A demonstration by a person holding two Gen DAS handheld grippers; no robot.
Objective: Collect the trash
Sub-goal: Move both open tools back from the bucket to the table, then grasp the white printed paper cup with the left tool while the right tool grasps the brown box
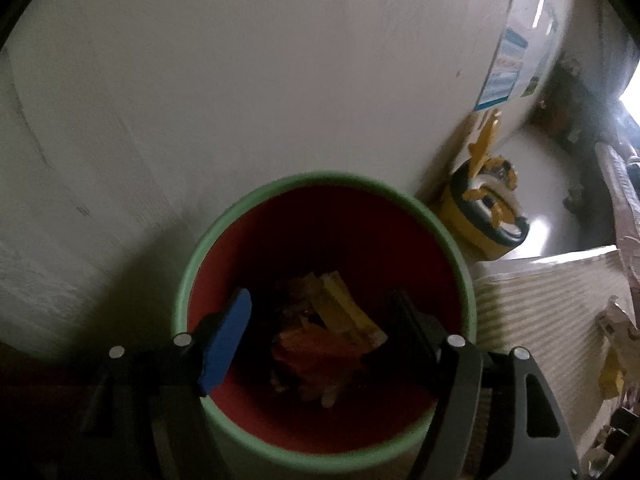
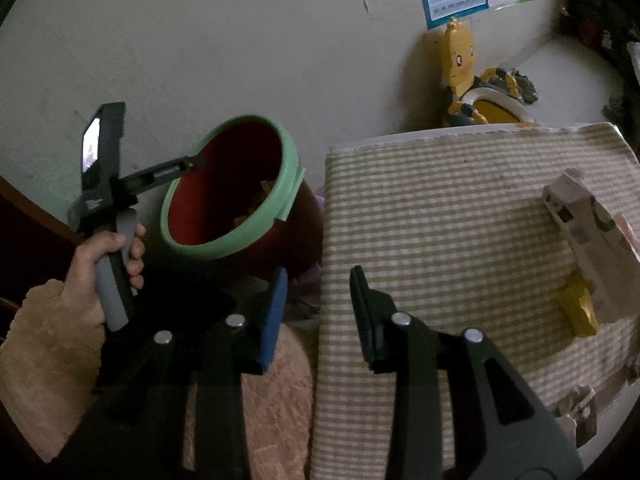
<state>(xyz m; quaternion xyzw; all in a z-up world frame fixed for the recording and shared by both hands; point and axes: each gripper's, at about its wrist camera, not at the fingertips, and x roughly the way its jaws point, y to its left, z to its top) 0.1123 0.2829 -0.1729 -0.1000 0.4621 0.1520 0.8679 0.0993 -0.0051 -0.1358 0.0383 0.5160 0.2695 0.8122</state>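
A striped cloth [image 2: 460,208] covers the table beside the bin [image 1: 324,316], which stands against a pale wall [image 1: 240,80] holding wrappers [image 1: 336,320]. Above the bin, the left gripper [image 1: 320,328] gapes empty; the right gripper [image 2: 320,312], beside the bin over the cloth's edge, is parted and empty.

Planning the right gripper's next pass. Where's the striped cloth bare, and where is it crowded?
Bare: the striped cloth from its left edge beside the bin across to the white carton, and the near part ahead of the right gripper. Crowded: the right side, with the carton, a yellow wrapper and scraps at the near right corner.

Dim, murky frames; fisheye-bent edges; motion blur; glare at right
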